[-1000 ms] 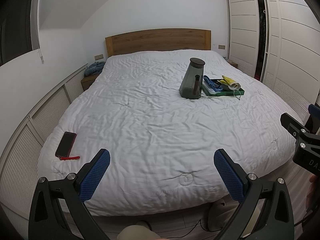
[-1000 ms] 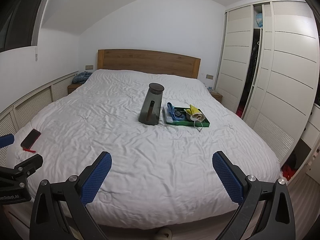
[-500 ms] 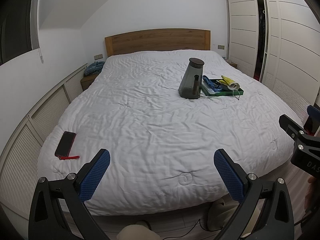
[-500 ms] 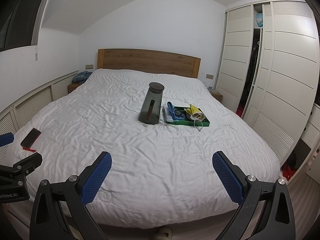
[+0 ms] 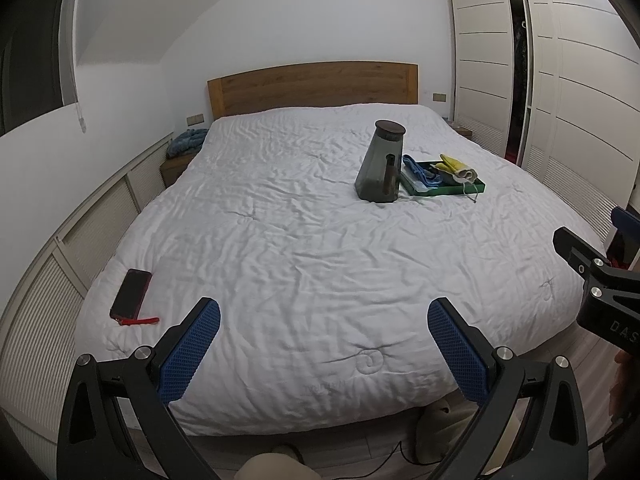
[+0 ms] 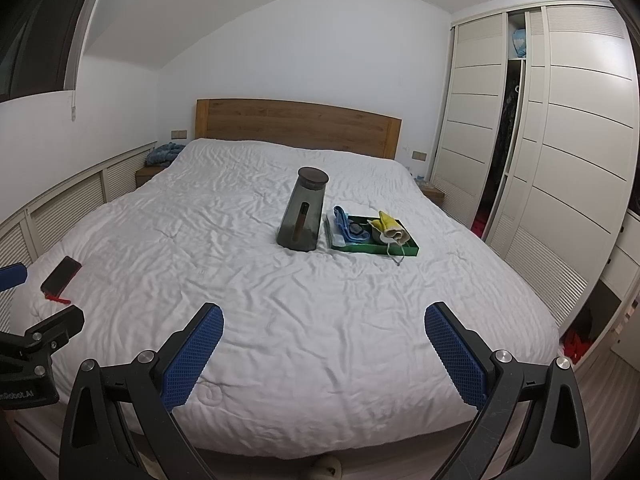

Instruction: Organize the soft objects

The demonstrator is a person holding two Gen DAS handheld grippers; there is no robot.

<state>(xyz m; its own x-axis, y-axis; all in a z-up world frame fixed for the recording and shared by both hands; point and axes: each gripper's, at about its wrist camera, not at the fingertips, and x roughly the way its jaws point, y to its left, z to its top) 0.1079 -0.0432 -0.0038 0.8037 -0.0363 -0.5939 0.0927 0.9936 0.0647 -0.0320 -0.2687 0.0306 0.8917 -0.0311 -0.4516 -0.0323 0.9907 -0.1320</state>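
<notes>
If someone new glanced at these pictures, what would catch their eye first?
A big white bed fills the room, with a dark grey jug standing mid-bed beside a green tray of blue and yellow cloths. A dark phone lies near the foot corner, and both open tools, left and right, frame the foreground.

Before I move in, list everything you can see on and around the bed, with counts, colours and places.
Bed: 1, white duvet, wooden headboard, fills the room's middle.
Jar: 1, dark grey with dark lid, upright mid-bed.
Tray: 1, green, right of the jar.
Cloth items: several, blue, yellow, cream, in the tray.
Phone: 1, dark with red strap, bed's near left corner.
Blue bundle: 1, on the left nightstand.
Wardrobe: 1, cream, right wall.
Left gripper: blue pads, jaws open.
Right gripper: blue pads, jaws open.
</notes>
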